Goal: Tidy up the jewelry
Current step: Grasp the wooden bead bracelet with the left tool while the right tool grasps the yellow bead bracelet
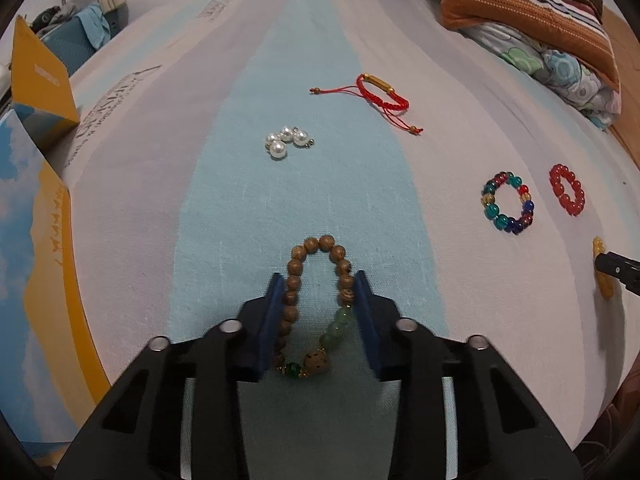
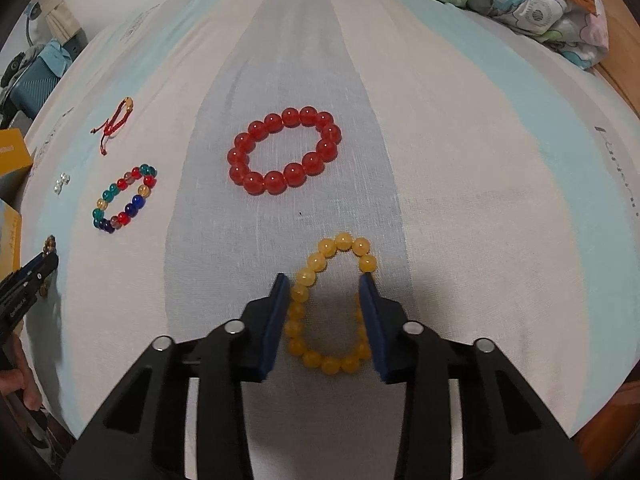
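So both my grippers are down on the sheet (image 1: pixel 224 184) at once. Left gripper (image 1: pixel 320 284) has squeezed in on the wooden bracelet (image 1: pixel 316 300), pads pressing its sides into a narrow loop; right gripper (image 2: pixel 325 286) is doing the same to the yellow bracelet (image 2: pixel 332 300). Nothing's sorted yet, I'd say. Left view: pearls (image 1: pixel 286 142) at 11, multicolor bracelet (image 1: pixel 507 202) and red bracelet (image 1: pixel 567 194) at 2, red cord (image 1: pixel 380 94) at 1, box (image 1: pixel 38 80) far at 10.
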### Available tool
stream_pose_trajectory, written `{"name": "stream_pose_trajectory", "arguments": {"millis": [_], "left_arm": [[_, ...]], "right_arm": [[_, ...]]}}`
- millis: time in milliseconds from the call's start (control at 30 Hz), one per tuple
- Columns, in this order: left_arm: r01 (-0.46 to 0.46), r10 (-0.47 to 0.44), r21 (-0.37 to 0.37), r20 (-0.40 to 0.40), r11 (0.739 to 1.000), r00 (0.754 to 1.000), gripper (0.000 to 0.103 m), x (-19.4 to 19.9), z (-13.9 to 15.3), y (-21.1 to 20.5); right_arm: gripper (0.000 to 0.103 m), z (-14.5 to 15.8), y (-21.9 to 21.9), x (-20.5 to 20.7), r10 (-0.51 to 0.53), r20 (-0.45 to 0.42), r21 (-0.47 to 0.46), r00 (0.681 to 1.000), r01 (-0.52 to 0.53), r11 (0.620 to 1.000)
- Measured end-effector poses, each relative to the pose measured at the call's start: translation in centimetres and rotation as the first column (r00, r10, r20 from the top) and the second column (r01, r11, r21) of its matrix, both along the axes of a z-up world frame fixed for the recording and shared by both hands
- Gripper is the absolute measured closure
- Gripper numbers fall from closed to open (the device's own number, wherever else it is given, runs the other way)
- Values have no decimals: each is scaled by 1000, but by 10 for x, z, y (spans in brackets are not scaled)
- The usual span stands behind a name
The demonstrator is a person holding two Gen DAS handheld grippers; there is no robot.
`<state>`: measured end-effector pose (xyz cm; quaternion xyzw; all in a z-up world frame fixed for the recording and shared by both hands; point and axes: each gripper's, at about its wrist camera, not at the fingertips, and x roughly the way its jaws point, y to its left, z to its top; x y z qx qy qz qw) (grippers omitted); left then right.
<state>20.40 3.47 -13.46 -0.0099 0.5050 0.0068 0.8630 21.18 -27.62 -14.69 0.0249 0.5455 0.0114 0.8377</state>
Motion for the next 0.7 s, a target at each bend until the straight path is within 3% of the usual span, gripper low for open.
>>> {"name": "stream_pose_trajectory", "arguments": {"millis": [67, 167, 700], "left_arm": [[8, -8, -11, -11, 1000, 1000, 87, -1, 0, 0], [17, -17, -23, -18, 1000, 1000, 88, -3, 2, 0], [37, -37, -36, 11, 999, 999, 88, -10, 28, -1]], "right_arm": [[90, -3, -1, 1, 3, -16, 19, 1000, -3, 1000], [94, -8, -3, 0, 7, -27, 39, 1000, -6, 999], [94, 7, -5, -11, 0, 21, 100, 1000, -2, 995]]}}
